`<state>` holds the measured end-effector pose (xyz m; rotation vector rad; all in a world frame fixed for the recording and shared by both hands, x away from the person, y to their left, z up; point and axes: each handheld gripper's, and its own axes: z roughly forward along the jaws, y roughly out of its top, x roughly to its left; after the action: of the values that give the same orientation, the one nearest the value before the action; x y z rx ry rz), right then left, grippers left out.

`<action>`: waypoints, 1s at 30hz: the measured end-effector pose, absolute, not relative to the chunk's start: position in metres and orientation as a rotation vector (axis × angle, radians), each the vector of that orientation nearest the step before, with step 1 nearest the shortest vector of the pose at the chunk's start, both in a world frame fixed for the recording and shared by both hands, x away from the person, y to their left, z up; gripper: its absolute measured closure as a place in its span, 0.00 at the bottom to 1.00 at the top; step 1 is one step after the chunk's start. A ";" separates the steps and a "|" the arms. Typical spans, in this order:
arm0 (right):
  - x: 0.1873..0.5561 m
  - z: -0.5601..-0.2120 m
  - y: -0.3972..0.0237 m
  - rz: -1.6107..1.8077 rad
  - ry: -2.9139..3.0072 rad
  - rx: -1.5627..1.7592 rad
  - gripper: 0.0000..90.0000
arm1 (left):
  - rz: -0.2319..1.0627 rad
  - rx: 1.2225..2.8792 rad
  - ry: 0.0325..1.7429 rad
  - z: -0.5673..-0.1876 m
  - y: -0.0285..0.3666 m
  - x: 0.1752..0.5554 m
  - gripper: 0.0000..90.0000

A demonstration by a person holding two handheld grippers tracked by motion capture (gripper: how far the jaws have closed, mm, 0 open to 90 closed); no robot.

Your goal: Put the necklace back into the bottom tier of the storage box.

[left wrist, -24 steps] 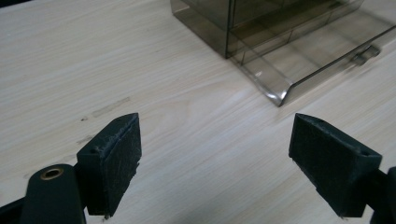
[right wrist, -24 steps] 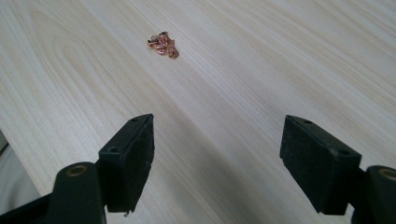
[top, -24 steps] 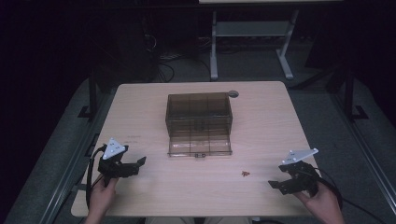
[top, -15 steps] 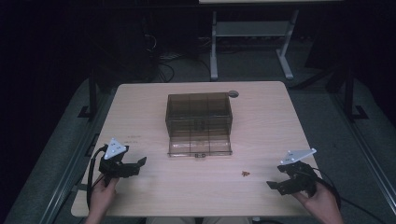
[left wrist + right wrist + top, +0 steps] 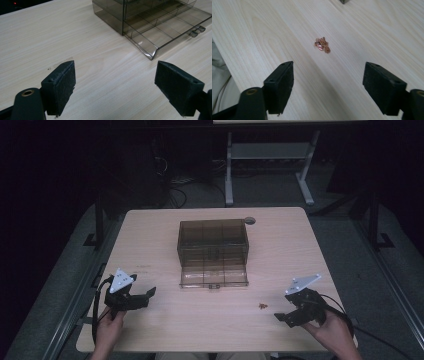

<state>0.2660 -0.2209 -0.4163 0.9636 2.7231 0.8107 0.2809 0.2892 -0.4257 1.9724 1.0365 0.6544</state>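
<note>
From above, one smoky box (image 5: 213, 251) sat mid-counter (image 5: 150, 235), its drawer pulled out. One small copper clump (image 5: 262, 306) lay near the right gripper (image 5: 289, 311), which had edged closer to it than before; the left gripper (image 5: 141, 296) had barely moved.

Left gripper view: fingers (image 5: 60, 86) spread, empty.

Right gripper view: fingers (image 5: 280, 85) spread, the clump (image 5: 322, 45) just ahead.

One table (image 5: 150, 245) carries one smoky see-through plastic box (image 5: 212, 240) with one drawer (image 5: 215, 276) pulled out. One small tangle of copper-coloured bits (image 5: 262, 306) lies on the wood. Two claws are present, the left claw (image 5: 142, 295) and the right claw (image 5: 285, 312), each with two black jaws spread apart.
</note>
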 end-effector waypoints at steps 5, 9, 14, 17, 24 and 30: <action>0.274 -0.417 -0.208 0.785 2.762 0.931 0.33 | 0.653 1.968 1.036 -0.425 0.289 0.281 0.19; 0.281 -0.417 -0.202 0.759 2.786 0.916 0.38 | 0.651 1.968 1.033 -0.425 0.289 0.281 0.19; 0.287 -0.417 -0.193 0.709 2.808 0.891 0.43 | 0.632 1.979 1.017 -0.425 0.285 0.282 0.19; 0.292 -0.420 -0.187 0.682 2.826 0.864 0.48 | 0.630 1.985 1.012 -0.425 0.283 0.280 0.19; 0.299 -0.426 -0.180 0.643 2.839 0.841 0.59 | 0.616 1.995 1.015 -0.426 0.284 0.282 0.19; 0.303 -0.429 -0.175 0.607 2.854 0.830 0.66 | 0.607 2.002 1.014 -0.426 0.283 0.282 0.19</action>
<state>0.3027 -0.1749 -0.4293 0.8298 2.8536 0.6074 0.2820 0.2833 -0.4261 2.0023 1.0141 0.6073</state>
